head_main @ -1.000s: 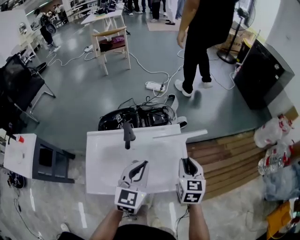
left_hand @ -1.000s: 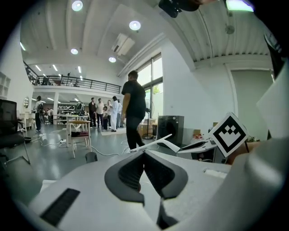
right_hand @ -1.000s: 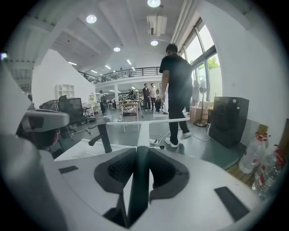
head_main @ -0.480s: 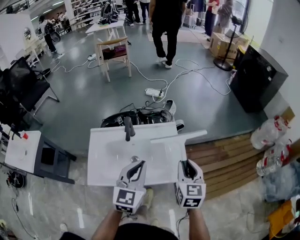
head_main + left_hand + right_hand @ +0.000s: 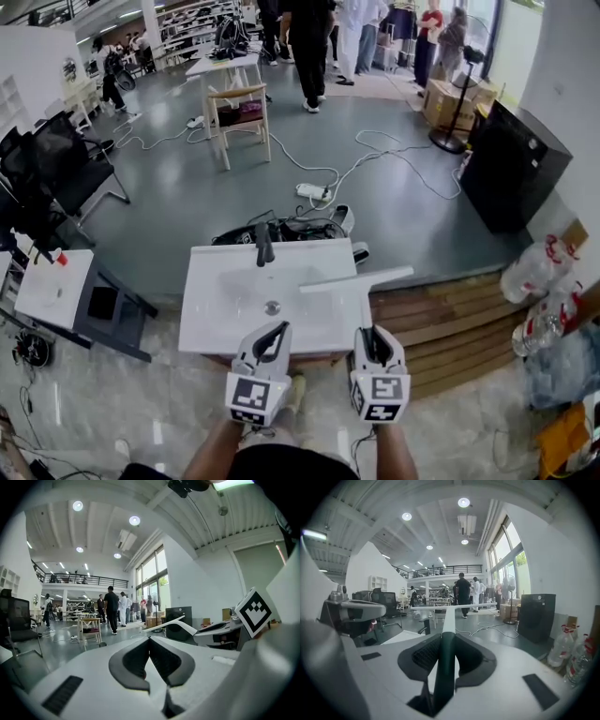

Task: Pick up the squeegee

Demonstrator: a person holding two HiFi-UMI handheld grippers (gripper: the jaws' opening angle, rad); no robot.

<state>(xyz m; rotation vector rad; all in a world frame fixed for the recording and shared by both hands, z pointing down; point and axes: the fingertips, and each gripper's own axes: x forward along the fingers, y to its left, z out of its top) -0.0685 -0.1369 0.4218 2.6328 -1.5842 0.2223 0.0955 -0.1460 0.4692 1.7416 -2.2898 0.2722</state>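
The squeegee (image 5: 361, 279) is white and T-shaped, with a dark handle. My right gripper (image 5: 367, 330) is shut on that handle and holds the squeegee above the front right corner of the white sink (image 5: 216, 319). In the right gripper view the handle (image 5: 443, 667) runs between the pads and the blade (image 5: 454, 605) lies crosswise ahead. My left gripper (image 5: 279, 328) hovers beside it over the sink's front edge, shut with nothing in it. The left gripper view shows its pads (image 5: 136, 660) meeting at the tips, and the squeegee (image 5: 171, 624) off to the right.
A black faucet (image 5: 264, 244) stands at the sink's back edge, with black gear and cables (image 5: 281, 228) behind it. Wooden planks (image 5: 441, 319) lie to the right, near plastic bottles (image 5: 539, 267). A white side table (image 5: 47, 286) is on the left, and a black cabinet (image 5: 511, 164) at the far right. People stand far off.
Both grippers have drawn back from over the basin to its front edge and risen a little, the squeegee coming along in the right one. The person in black has walked away.
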